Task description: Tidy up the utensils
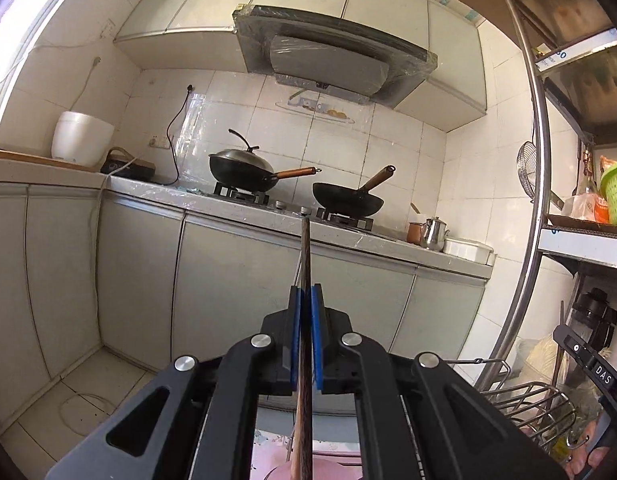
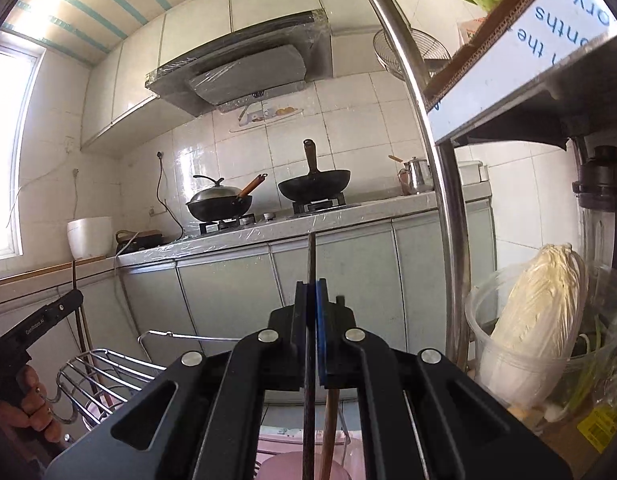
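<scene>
My left gripper (image 1: 306,292) is shut on a dark wooden chopstick (image 1: 305,248) that stands upright between the blue pads, its tip level with the counter edge. My right gripper (image 2: 311,286) is shut on a second dark chopstick (image 2: 311,260), also upright. A brown wooden stick (image 2: 329,428) hangs just behind it, below the right jaws. The two grippers are side by side. The right gripper's body (image 1: 588,364) shows at the right edge of the left wrist view. The left gripper's body (image 2: 40,320) shows at the left edge of the right wrist view, held by a hand (image 2: 28,400).
A wire dish rack (image 2: 104,372) stands low between the grippers, above a pink object (image 2: 300,464). Ahead, a counter (image 1: 348,240) carries two black woks (image 1: 244,168) (image 1: 348,200). A steel shelf post (image 2: 448,240), a cabbage in a plastic tub (image 2: 528,320) and a green basket (image 1: 616,192) are to the right.
</scene>
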Demonstrator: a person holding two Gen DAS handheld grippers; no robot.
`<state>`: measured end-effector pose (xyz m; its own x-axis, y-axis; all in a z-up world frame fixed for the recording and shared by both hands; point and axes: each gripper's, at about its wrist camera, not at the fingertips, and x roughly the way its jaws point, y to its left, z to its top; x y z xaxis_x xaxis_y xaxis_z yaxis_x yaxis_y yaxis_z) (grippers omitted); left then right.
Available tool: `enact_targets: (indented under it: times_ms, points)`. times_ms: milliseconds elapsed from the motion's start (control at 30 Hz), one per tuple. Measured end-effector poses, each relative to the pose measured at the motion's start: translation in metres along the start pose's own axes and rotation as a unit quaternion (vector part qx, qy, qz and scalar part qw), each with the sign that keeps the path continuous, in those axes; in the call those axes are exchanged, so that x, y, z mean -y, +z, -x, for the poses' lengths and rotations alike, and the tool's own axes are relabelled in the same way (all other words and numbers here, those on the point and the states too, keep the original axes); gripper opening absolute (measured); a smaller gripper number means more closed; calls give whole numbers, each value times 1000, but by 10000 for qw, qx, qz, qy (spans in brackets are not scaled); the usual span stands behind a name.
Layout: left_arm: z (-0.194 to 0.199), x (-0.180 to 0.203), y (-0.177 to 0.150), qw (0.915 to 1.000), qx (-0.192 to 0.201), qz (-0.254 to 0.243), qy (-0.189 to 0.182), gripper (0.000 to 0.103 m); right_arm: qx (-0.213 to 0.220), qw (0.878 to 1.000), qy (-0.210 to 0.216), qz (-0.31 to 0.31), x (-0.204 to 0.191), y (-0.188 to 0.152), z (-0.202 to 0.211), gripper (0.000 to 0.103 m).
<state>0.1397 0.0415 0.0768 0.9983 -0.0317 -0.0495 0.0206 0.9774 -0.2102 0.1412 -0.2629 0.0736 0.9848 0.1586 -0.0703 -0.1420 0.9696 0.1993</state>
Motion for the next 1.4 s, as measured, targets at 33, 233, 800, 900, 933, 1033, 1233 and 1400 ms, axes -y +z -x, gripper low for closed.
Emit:
enact_targets:
  times_ms: [33, 233, 800, 900, 933, 1033, 1233, 1400]
  points:
    - [3, 1, -2, 10000, 60, -32, 10, 5, -35, 10000, -1, -17, 1, -3, 1, 5]
    - [27, 5, -8, 9989, 403, -200, 124, 5, -261, 9994, -28, -210, 8, -19, 16, 5]
    - [19, -9, -33, 9982, 195, 240, 516, 5, -597, 9980, -40, -217, 6, -37, 19, 5]
    - [15, -15, -40, 9985, -88, 317, 428, 5, -730, 9971, -21, -225, 6, -39, 17, 5]
    - [13, -16, -42, 9985, -197, 335, 377, 5, -789, 9966, -18, -222, 6, -40, 17, 5]
    - [11, -20, -48, 9975, -551, 393, 197, 5, -958, 9951, -3, -239, 6, -41, 18, 5]
    - [7, -22, -57, 9900, -1356, 373, -78, 33, -1402, 9897, 29, -296, 3, -40, 20, 5]
    - [9, -20, -61, 9797, -1951, 324, -324, 48, -1730, 9837, 180, -456, 4, -37, 29, 21]
